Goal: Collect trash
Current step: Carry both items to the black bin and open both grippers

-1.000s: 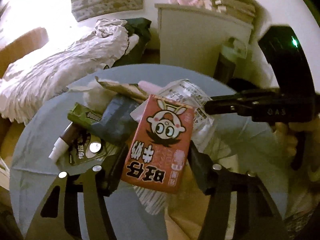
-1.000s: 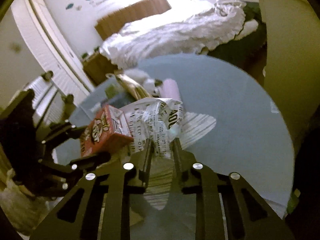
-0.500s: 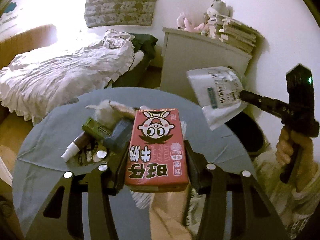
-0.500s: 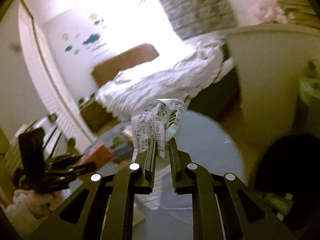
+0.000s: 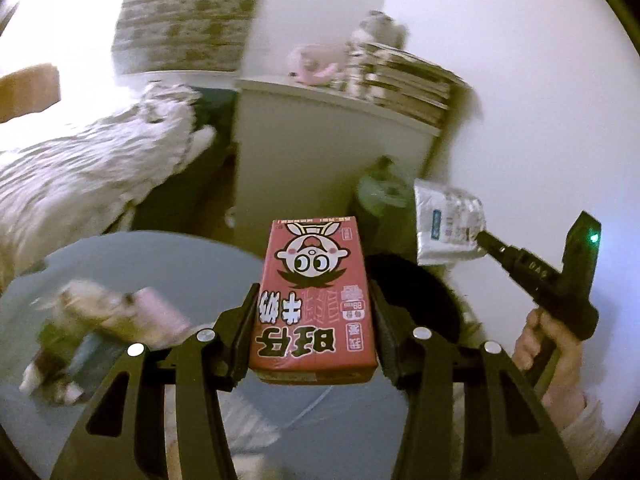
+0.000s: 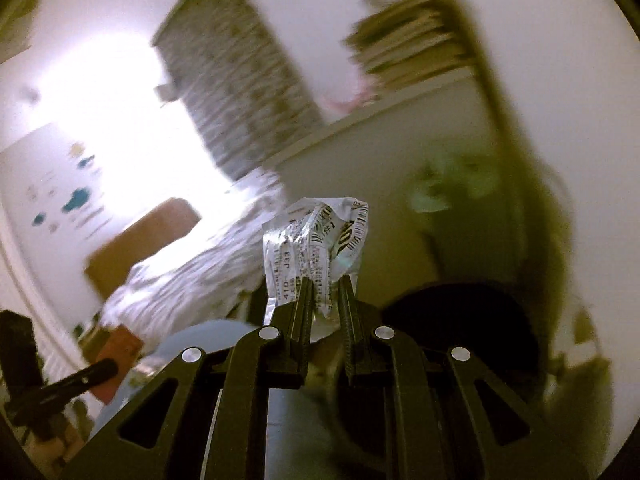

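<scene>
A red milk carton (image 5: 314, 280) with a cartoon face is lifted above the round blue-grey table (image 5: 140, 264), and my left gripper (image 5: 314, 320) is shut on its two sides. To the right, my right gripper (image 5: 482, 236) is shut on a crumpled white printed wrapper (image 5: 444, 224), held in the air over the rim of a black bin (image 5: 412, 292). The right wrist view shows the wrapper (image 6: 316, 236) pinched between that gripper's (image 6: 326, 286) narrow jaws, with the bin (image 6: 460, 320) dark below. The carton (image 6: 120, 356) appears low on the left there.
More trash (image 5: 92, 312) lies blurred on the table's left side. Behind the bin stand a white cabinet (image 5: 320, 152) topped with stacked books and a green-lidded object (image 5: 380, 192). A bed (image 5: 80, 168) with white bedding is on the left. A hand (image 5: 548, 348) grips the right tool.
Both grippers rose off the table with their loads. The left closed on the carton and lifted it; the right swung the wrapper rightward to above the black bin.
</scene>
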`<state>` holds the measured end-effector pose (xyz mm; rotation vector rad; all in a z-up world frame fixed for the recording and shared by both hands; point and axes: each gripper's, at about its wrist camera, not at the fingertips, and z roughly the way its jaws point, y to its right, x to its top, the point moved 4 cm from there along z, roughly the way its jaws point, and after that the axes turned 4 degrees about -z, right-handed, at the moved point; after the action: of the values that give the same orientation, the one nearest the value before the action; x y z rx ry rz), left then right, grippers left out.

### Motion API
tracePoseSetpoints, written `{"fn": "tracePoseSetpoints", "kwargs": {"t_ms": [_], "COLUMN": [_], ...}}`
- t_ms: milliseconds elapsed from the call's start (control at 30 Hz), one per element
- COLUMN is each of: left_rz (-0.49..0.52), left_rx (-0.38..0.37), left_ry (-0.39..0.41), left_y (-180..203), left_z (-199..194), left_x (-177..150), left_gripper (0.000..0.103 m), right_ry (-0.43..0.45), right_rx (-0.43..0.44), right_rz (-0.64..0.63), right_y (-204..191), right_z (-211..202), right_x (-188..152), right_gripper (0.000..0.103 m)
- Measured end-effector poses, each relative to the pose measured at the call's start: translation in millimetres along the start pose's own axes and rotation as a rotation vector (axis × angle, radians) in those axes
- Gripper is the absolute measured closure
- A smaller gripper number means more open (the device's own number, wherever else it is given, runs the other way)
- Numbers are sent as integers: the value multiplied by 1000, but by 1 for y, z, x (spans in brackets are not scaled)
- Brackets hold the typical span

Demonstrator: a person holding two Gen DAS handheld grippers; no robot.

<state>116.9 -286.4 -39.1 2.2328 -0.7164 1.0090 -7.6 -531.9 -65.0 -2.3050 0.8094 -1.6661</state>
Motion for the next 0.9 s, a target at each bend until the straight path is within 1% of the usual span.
{"fn": "tracePoseSetpoints", "kwargs": {"t_ms": [33, 67, 100, 233, 367, 433, 567, 700, 900], "left_rz": [9, 15, 20, 23, 49, 47, 42, 36, 43], "left_rx": [-16, -31, -56, -110, -127, -129, -133, -141, -150], "left_ry": [-3, -7, -15, -48, -92, -129, -169, -193, -219], "left_y": [9, 16, 26, 50, 69, 74, 79, 81, 86], "left_z": [8, 16, 28, 63, 100, 121, 143, 154, 165], "left_x": [3, 6, 9, 16, 13, 9, 2, -2, -7], "left_gripper": [53, 53, 53, 53, 53, 53, 53, 53, 53], "right_ry": [0, 2, 2, 6, 3, -3, -7, -19, -31], "right_rx": [0, -31, -50, -120, -166, -170, -165, -167, -174], "right_rz": [0, 7, 10, 37, 89, 120, 171, 197, 192], "right_y": [0, 10, 18, 47, 71, 75, 85, 88, 86], "right_z": [0, -1, -1, -3, 2, 4, 5, 6, 8], "right_x": [0, 1, 0, -5, -15, -22, -27, -29, -29], "right_gripper": [89, 89, 89, 89, 89, 89, 89, 89, 89]}}
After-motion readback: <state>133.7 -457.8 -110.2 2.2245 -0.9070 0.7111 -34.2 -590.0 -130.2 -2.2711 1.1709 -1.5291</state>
